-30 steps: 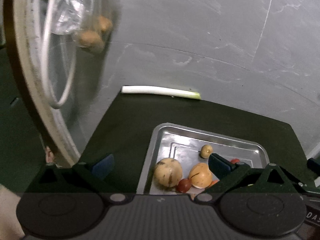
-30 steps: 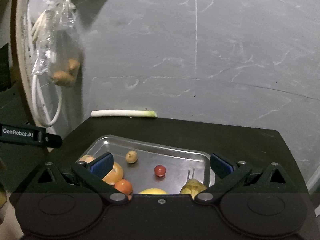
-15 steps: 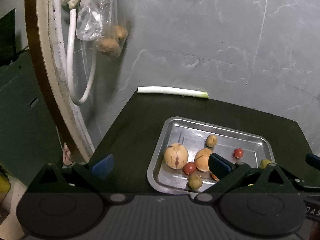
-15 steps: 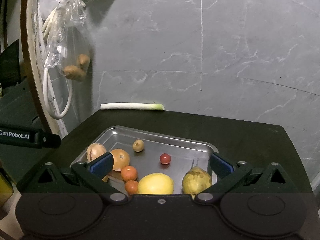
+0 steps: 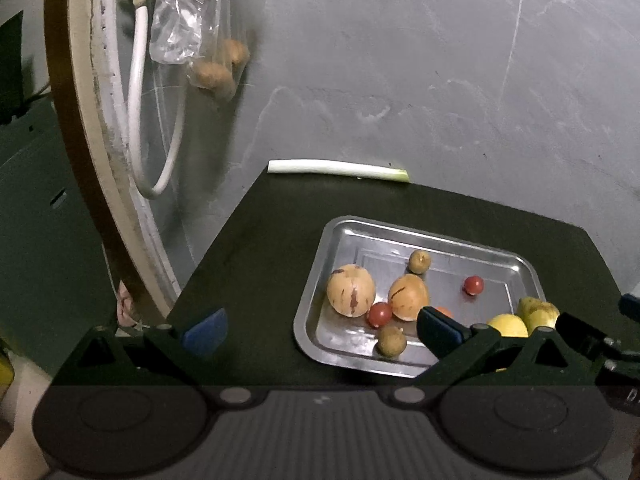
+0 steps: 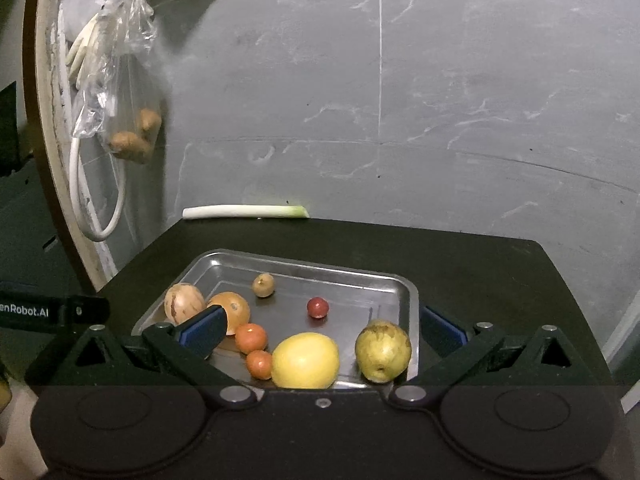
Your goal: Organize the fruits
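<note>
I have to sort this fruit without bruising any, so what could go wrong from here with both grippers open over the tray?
The round fruits lie loose in the metal tray; nudging the yellow fruit could roll it into the pear or the small tomatoes. The left gripper straddles the tray's near-left rim, so descending might strike and shift it. The right gripper spans several fruits, so closing may pinch more than one.

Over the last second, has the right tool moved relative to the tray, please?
Yes. The right tool has pulled back from the steel tray, which now shows more fruit.
</note>
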A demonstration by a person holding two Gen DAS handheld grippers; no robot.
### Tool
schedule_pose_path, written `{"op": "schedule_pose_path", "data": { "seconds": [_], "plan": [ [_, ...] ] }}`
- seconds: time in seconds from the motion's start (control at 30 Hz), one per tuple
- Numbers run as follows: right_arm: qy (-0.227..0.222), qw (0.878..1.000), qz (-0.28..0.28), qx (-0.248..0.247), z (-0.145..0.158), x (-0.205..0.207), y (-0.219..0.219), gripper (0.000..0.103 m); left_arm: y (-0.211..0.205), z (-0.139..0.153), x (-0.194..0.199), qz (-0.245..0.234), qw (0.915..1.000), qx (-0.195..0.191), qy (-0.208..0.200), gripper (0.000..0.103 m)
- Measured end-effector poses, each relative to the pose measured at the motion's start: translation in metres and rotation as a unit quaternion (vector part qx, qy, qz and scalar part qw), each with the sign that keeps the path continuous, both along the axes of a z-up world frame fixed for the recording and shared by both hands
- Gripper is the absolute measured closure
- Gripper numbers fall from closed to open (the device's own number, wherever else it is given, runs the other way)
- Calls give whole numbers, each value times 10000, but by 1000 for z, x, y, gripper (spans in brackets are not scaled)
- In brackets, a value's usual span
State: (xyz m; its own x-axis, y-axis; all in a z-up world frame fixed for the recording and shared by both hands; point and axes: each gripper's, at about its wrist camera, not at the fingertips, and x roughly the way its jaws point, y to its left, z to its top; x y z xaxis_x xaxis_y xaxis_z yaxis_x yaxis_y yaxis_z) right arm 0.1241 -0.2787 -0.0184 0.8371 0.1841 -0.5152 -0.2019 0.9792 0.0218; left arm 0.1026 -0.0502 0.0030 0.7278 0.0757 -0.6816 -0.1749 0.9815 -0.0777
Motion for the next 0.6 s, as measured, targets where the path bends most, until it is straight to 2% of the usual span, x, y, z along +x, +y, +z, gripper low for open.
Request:
{"op": "schedule_pose_path", "data": {
  "seconds": [0.37,0.6],
  "plan": [
    [-12,9995,-308,-39,0,-40,18,1,13,-7,-19,-496,9987,69,-2,1],
    [-82,9988,-488,-29,0,-66,23,1,21,-8,-38,-651,9979,13,-19,1]
  ]
}}
